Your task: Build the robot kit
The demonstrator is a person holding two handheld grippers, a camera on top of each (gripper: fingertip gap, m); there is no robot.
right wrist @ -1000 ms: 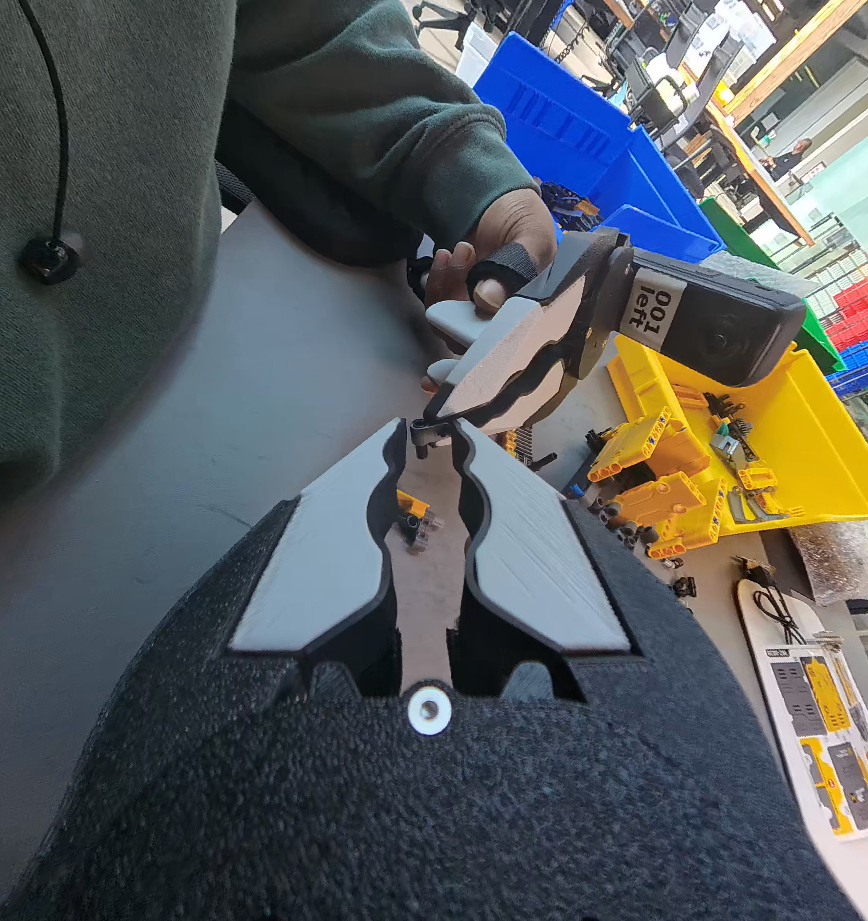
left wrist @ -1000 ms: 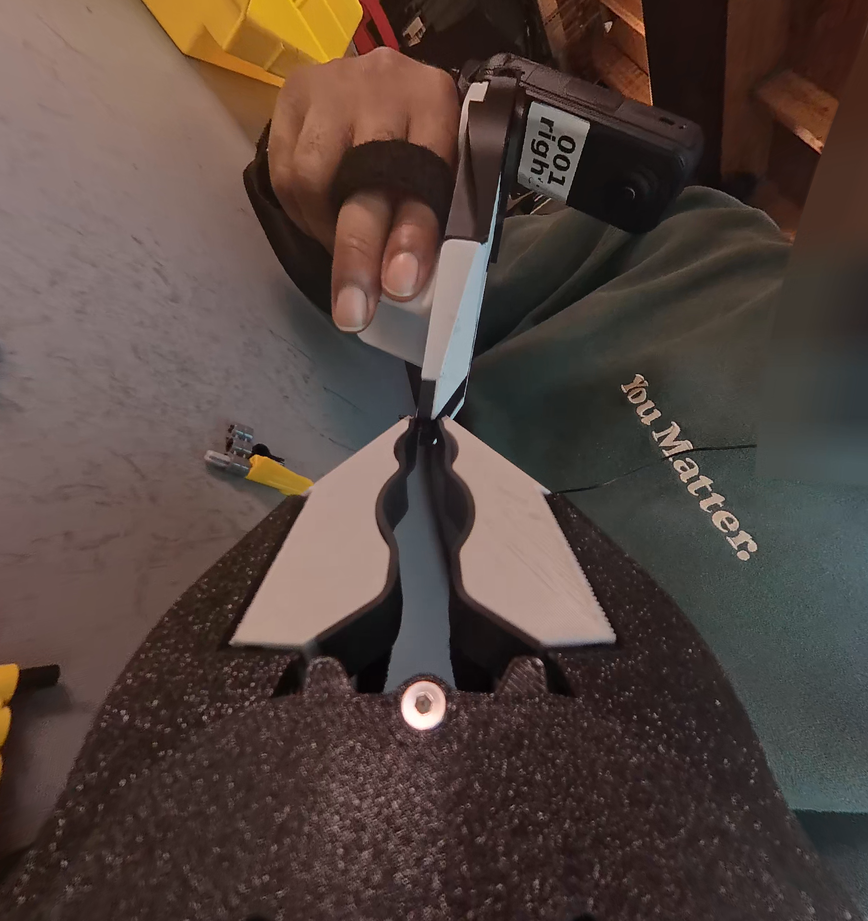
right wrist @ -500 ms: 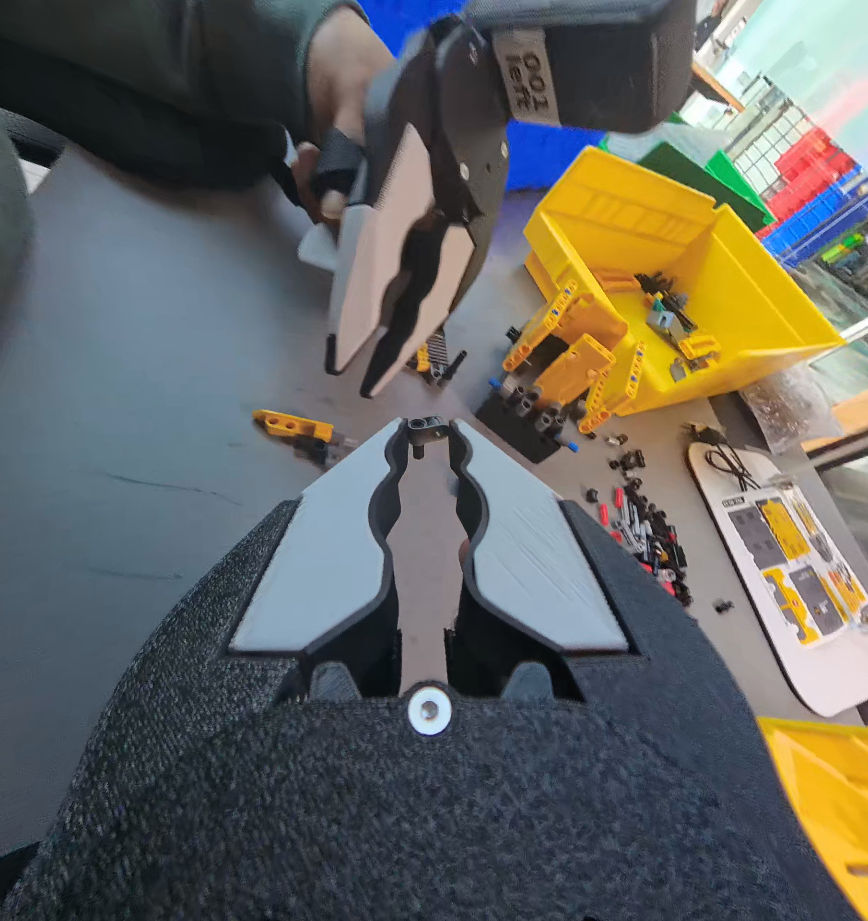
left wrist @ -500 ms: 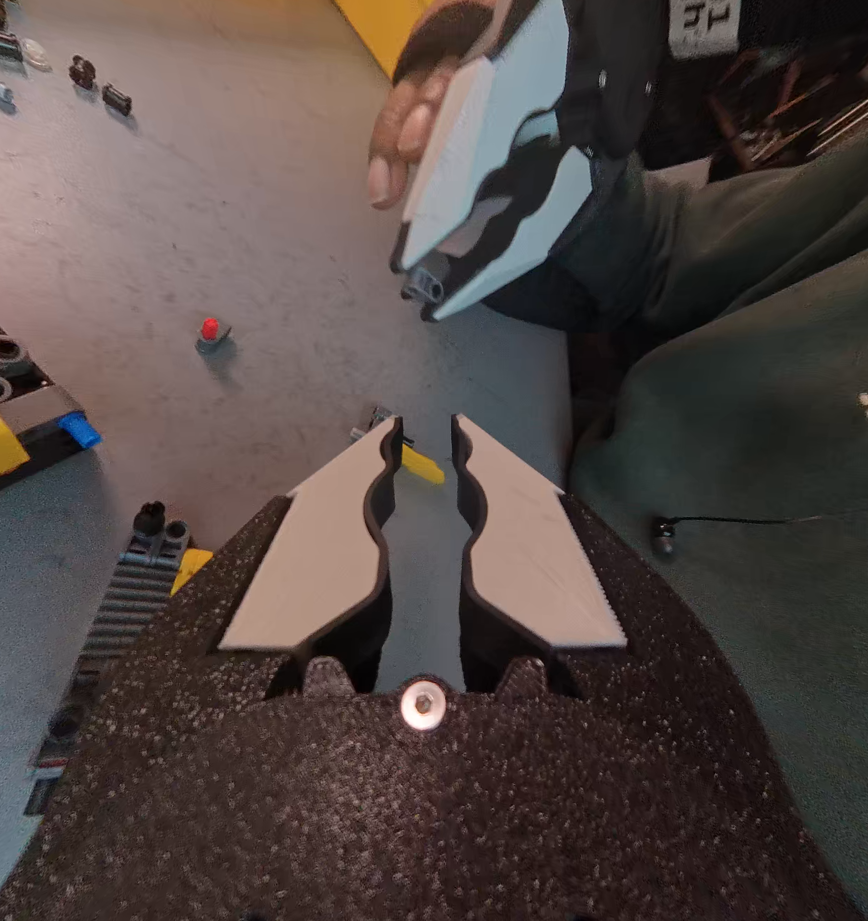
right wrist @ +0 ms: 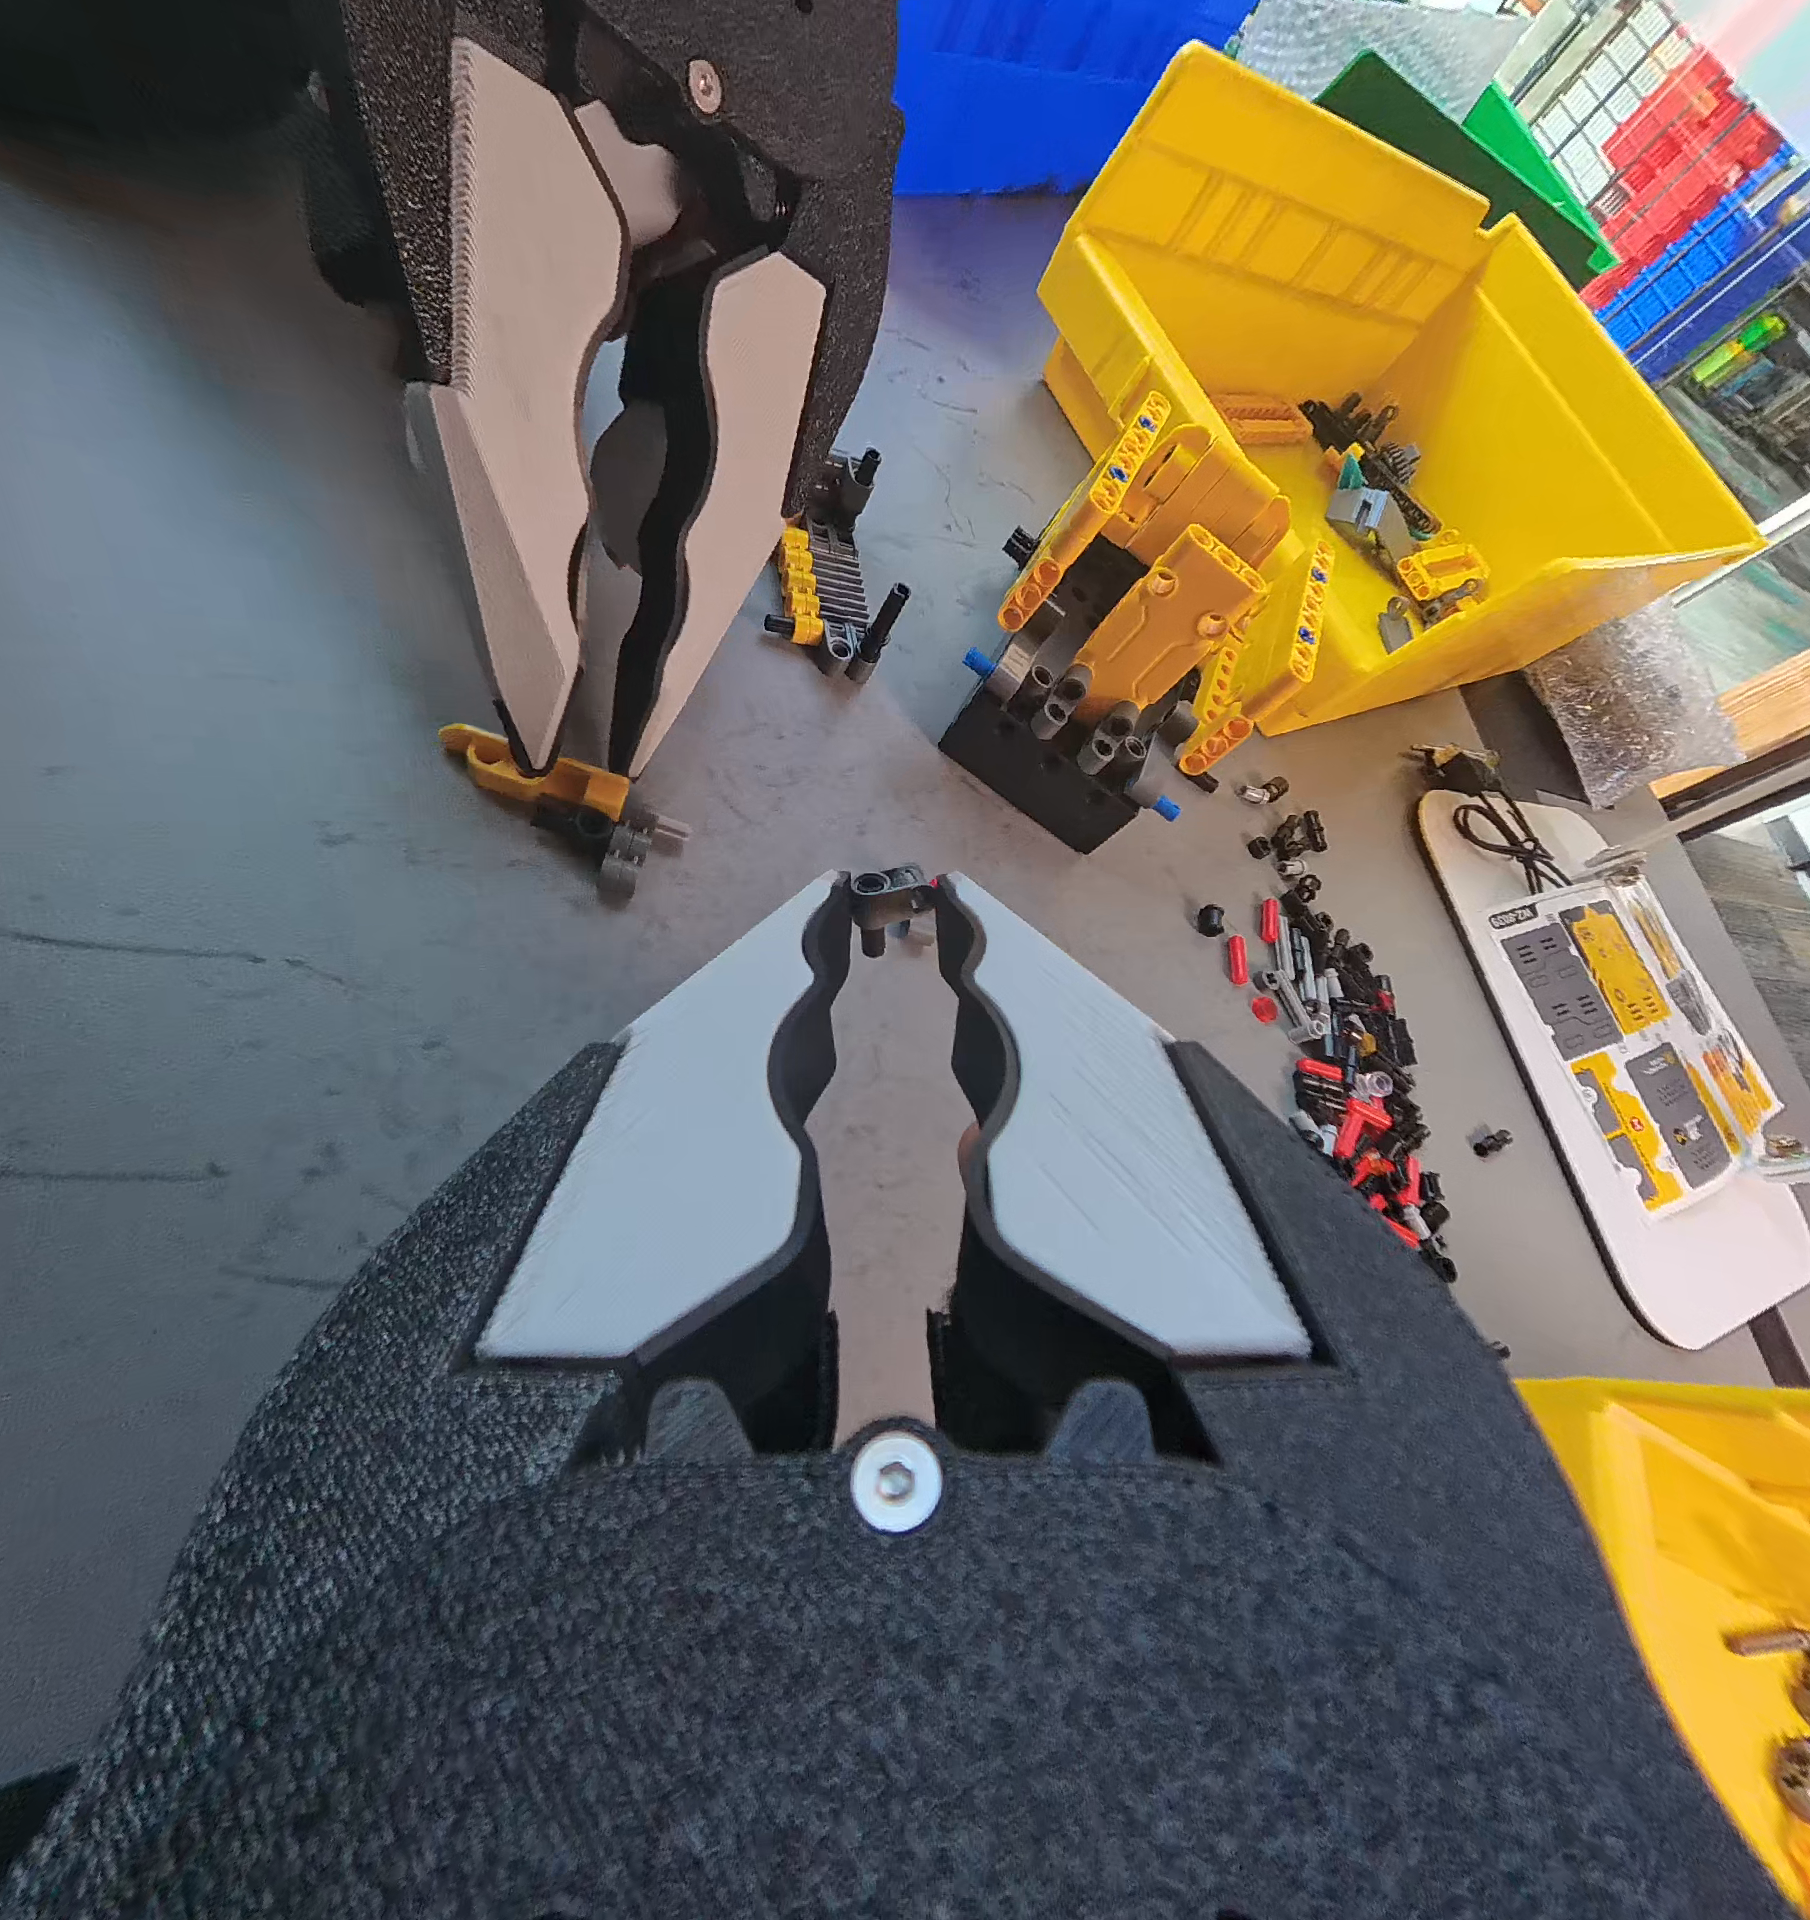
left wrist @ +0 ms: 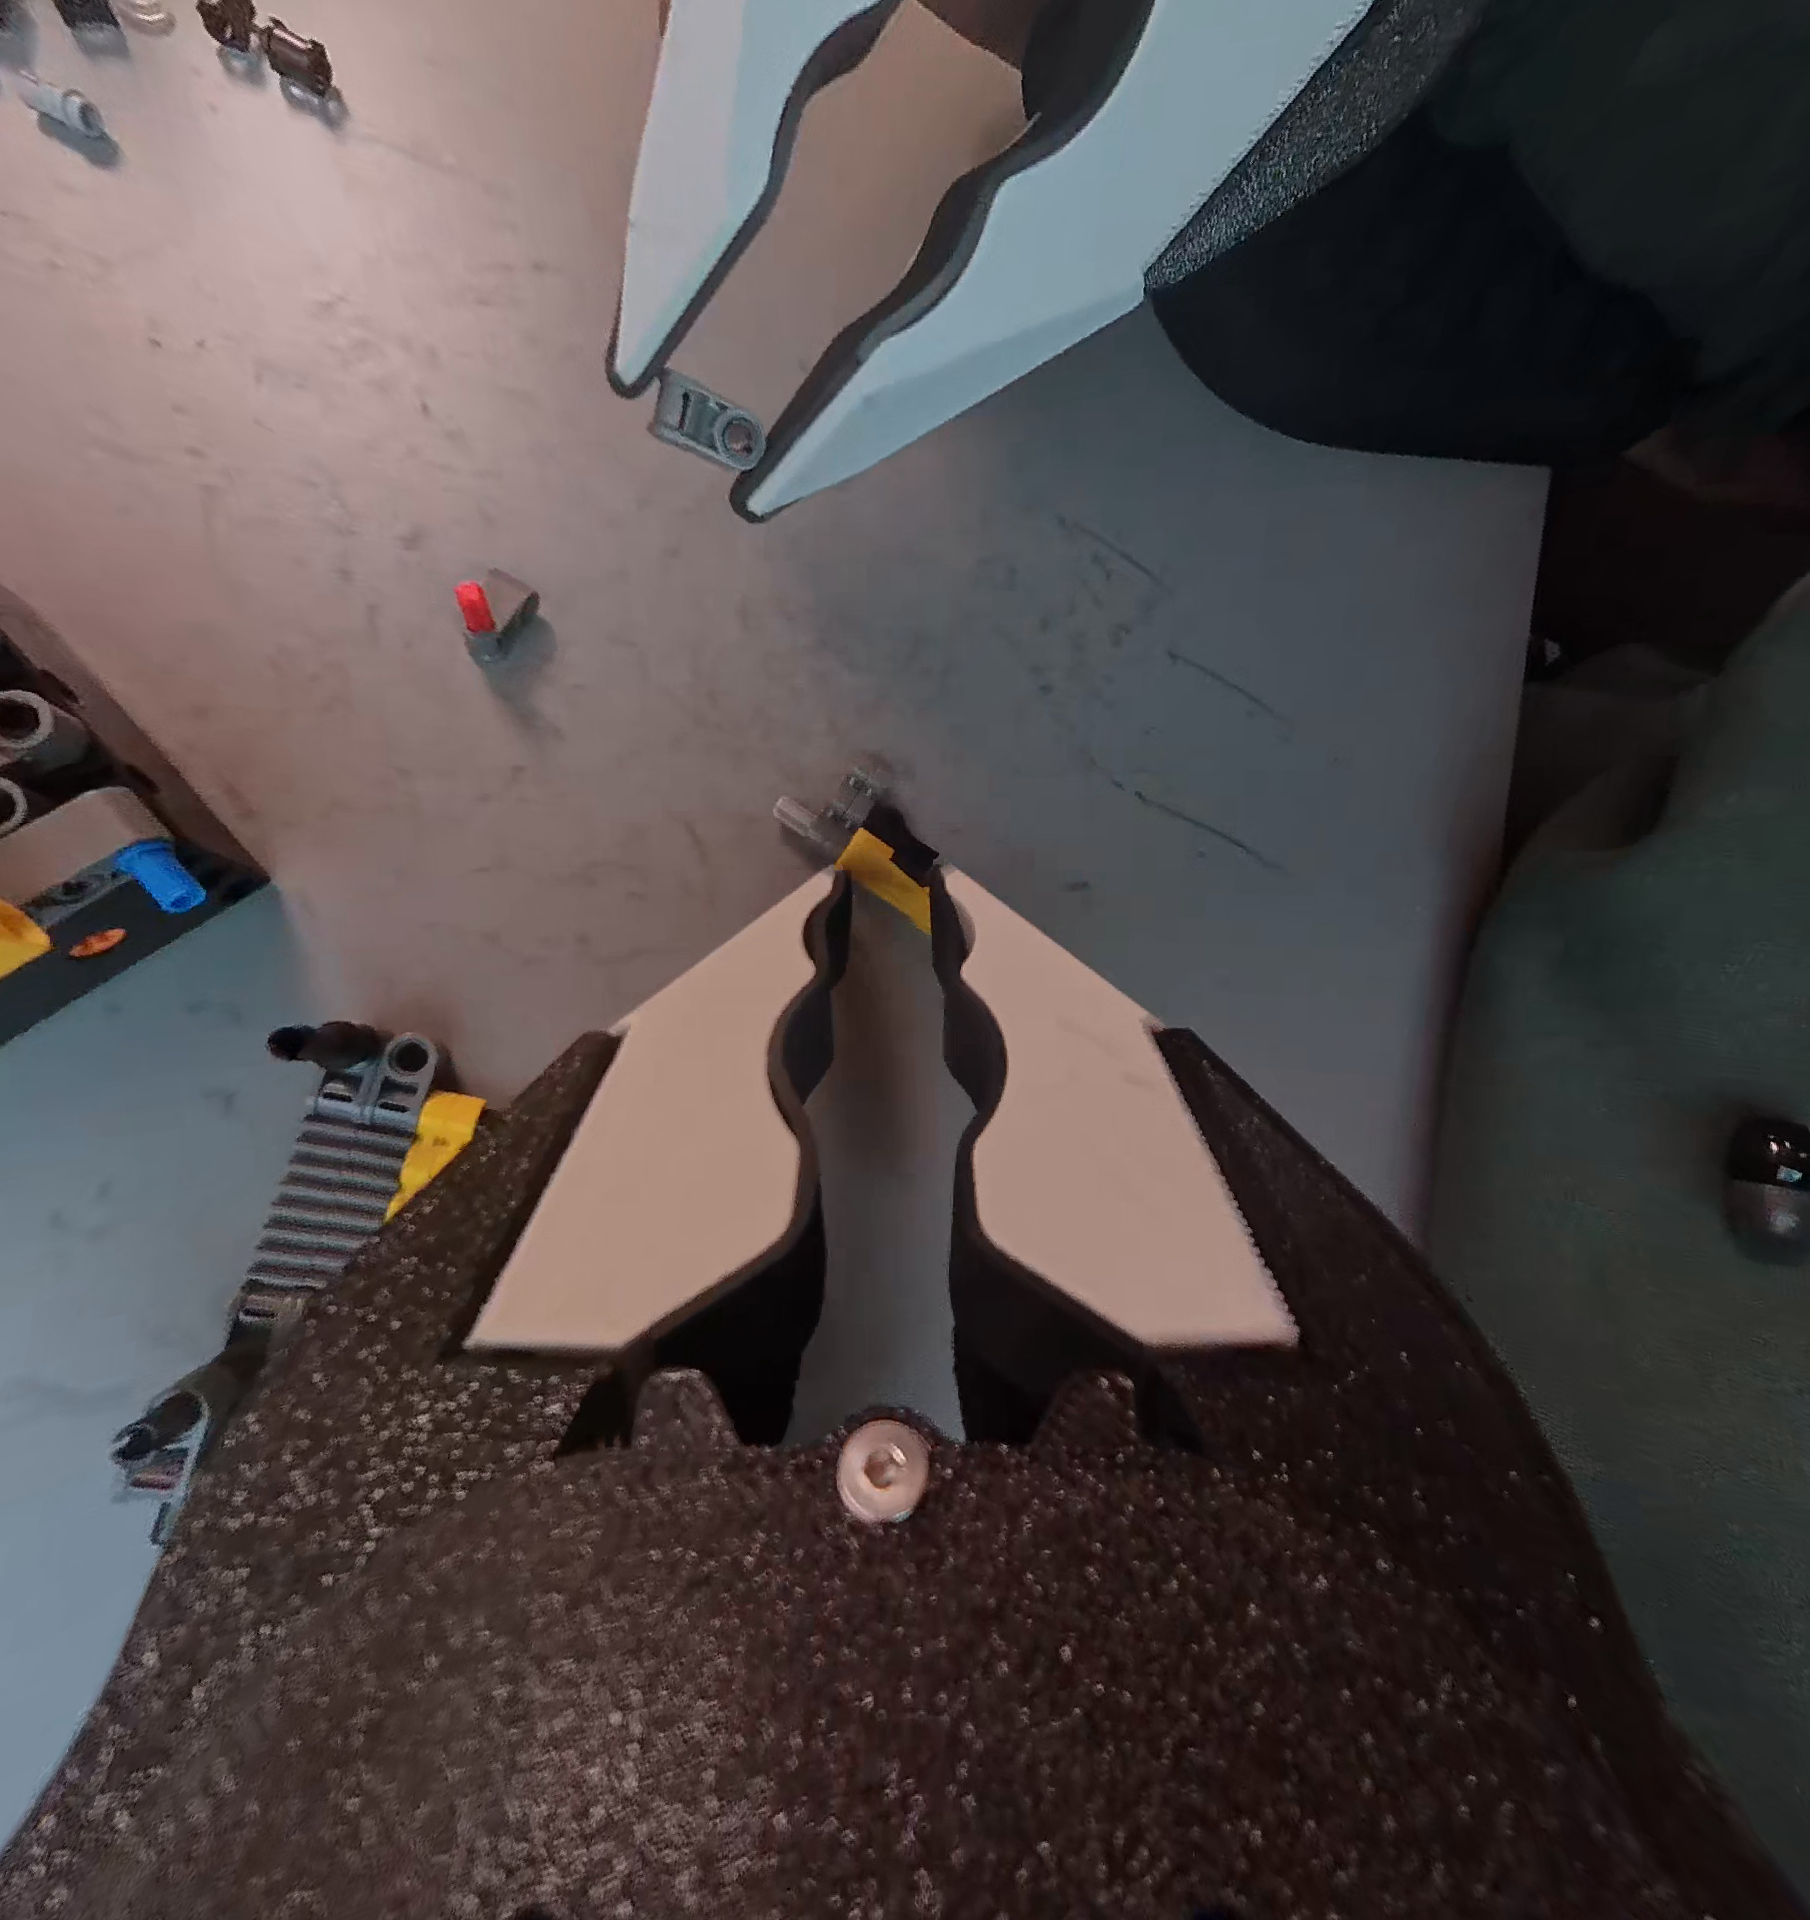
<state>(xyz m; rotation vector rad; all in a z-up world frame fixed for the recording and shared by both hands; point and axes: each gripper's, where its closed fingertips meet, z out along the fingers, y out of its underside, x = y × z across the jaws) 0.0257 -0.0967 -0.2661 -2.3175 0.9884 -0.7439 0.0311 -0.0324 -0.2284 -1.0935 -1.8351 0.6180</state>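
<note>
My left gripper (left wrist: 888, 883) points down at the grey table (left wrist: 1140, 675) with its jaws a little apart. Its tips straddle a yellow beam (left wrist: 880, 878) with small black and grey connectors at one end. The right wrist view shows this gripper (right wrist: 574, 764) upright over the yellow beam (right wrist: 579, 781), tips at table level. My right gripper (right wrist: 888, 888) is shut on a small dark grey connector (right wrist: 885, 896) and holds it above the table. It also shows at the top of the left wrist view (left wrist: 703, 436), with the connector (left wrist: 709, 421) between its tips.
A yellow bin (right wrist: 1503, 343) and a yellow-and-black assembly (right wrist: 1119, 644) stand at the right. A pile of small pins (right wrist: 1337, 1060) and an instruction sheet (right wrist: 1628, 1039) lie near them. A ribbed grey piece (left wrist: 329, 1184) and a red pin (left wrist: 477, 608) lie left. A person's green garment (left wrist: 1659, 1039) borders the table's right edge. The grippers' ends are close to 8 centimeters from one another.
A second ago both grippers met tip to tip in the air. The left one has since let go and dropped to the table over the yellow beam. The right one keeps the connector.
</note>
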